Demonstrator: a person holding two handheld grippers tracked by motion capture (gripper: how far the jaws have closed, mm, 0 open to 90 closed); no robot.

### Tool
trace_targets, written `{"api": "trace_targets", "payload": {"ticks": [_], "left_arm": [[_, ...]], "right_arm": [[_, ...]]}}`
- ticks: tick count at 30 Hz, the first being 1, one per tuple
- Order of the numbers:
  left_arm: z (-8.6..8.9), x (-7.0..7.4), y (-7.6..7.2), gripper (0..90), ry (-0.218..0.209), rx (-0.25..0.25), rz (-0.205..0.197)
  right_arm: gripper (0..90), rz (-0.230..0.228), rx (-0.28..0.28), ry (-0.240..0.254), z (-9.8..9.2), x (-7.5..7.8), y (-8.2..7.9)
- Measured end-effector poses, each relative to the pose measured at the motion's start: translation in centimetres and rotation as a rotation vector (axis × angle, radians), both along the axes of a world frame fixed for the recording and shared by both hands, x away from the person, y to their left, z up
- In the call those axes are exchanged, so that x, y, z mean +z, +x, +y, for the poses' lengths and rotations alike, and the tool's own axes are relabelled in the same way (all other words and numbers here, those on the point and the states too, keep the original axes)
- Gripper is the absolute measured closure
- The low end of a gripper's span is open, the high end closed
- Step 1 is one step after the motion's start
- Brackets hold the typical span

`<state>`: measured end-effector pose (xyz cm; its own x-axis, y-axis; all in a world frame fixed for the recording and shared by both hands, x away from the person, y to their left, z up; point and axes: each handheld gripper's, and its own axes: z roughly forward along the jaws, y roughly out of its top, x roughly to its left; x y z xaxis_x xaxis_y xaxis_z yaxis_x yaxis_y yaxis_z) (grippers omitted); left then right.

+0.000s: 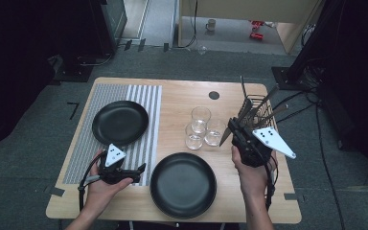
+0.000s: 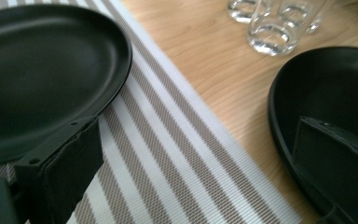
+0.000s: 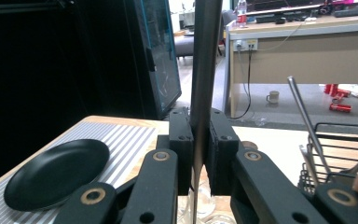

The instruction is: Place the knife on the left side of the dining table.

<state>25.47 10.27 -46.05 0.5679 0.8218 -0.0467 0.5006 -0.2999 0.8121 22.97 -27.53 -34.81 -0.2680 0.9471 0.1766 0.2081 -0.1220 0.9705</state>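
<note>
Wooden table (image 1: 177,96) on grey carpet, striped mat (image 1: 139,96) at left. Two black plates: one (image 1: 120,122) on mat, one (image 1: 183,185) near front edge. Wire basket (image 1: 263,108) of cutlery, right. Three glasses (image 1: 201,119), centre. Right gripper (image 3: 199,149): jaws clamped on upright knife (image 3: 204,60), beside basket. Left gripper (image 1: 141,168): jaws apart, empty, over mat between plates.

I read this as a lab or office workroom staged for recording, not a home. Grey carpet floor (image 1: 38,124) with black tape marks (image 1: 73,109), cables (image 1: 323,143) trailing from dark equipment stands (image 1: 311,52). A small wooden surface (image 1: 172,98) stands alone. Through the right claw's camera I see a long desk (image 3: 303,46) with a wall socket (image 3: 244,45), and a dark glass-fronted cabinet (image 3: 156,51).
</note>
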Motion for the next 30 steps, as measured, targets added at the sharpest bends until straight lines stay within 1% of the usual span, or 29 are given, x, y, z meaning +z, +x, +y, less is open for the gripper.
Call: {"api": "trace_targets", "payload": {"ticks": [5, 9, 17, 20, 27, 30], "left_arm": [[-1.2, 1.0, 0.0, 1.7, -0.015, -0.022, -0.023], [-2.3, 1.5, 0.0, 1.7, -0.02, -0.057, -0.029], [-4.3, 1.9, -0.3, 1.7, -0.035, -0.119, -0.046], [-4.9, 2.0, -0.3, 1.8, -0.04, -0.145, -0.044], [-5.9, 2.5, -0.1, 1.7, -0.068, -0.179, -0.055], [-6.5, 2.7, 0.0, 1.7, -0.072, -0.199, -0.06]], "right_arm": [[83.4, -0.001, 0.02, -0.002, 0.5, 0.1, 0.0], [83.4, -0.004, 0.033, 0.0, 0.9, 0.3, 0.0], [83.4, -0.012, 0.055, -0.002, 1.7, 0.6, -0.1], [83.4, -0.014, 0.062, -0.004, 1.9, 0.7, -0.2], [83.5, -0.023, 0.078, -0.002, 2.5, 1.0, -0.2], [83.5, -0.023, 0.086, -0.003, 2.8, 1.0, -0.2]]}}
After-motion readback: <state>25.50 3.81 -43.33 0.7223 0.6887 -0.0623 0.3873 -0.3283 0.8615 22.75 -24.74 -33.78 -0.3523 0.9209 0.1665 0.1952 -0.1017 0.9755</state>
